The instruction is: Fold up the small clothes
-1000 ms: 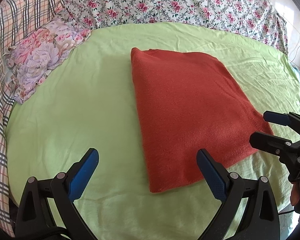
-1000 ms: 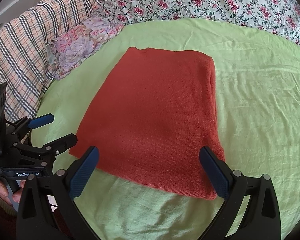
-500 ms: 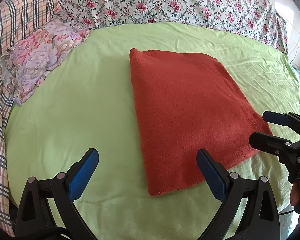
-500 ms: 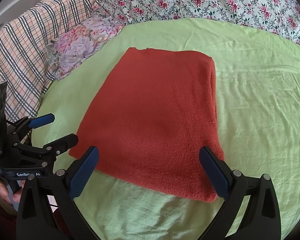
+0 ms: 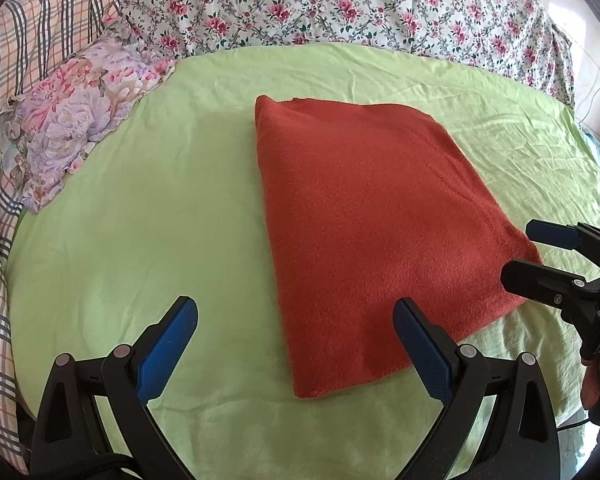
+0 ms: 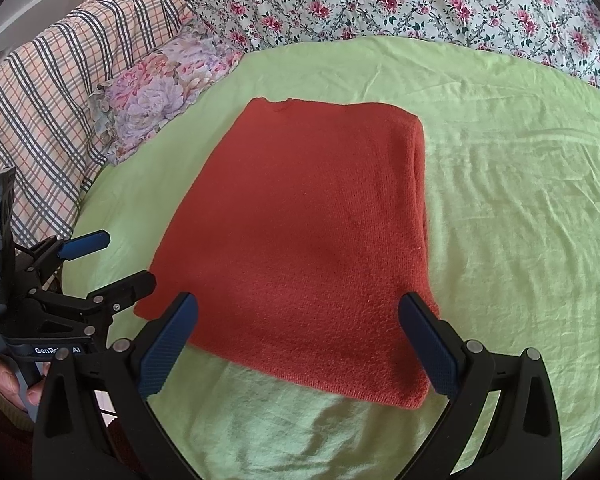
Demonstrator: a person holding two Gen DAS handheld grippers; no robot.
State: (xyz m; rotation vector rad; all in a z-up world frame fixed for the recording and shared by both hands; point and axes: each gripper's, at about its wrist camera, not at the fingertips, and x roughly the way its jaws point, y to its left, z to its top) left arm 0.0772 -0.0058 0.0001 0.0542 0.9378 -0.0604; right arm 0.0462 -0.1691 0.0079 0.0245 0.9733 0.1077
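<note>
— Where's the cloth [image 5: 372, 224]?

— Flat on the bed [image 5: 140, 240], centre frame in both views, folded, long axis running away from me.

— Tools?

— Left tool [image 5: 296, 344] and right tool [image 6: 298, 338] both wide, holding nothing, at the near edge. I judge the right nearer: its near-right corner sits just beside that tool's fingertip.

Both pictures are bright and sharp, lit by soft daylight. The green sheet [image 5: 148, 200] looks bent round at the edges, with black corners past it. Near the sheet's front, the red cloth [image 6: 308, 240] shows soft, faint shadows.
</note>
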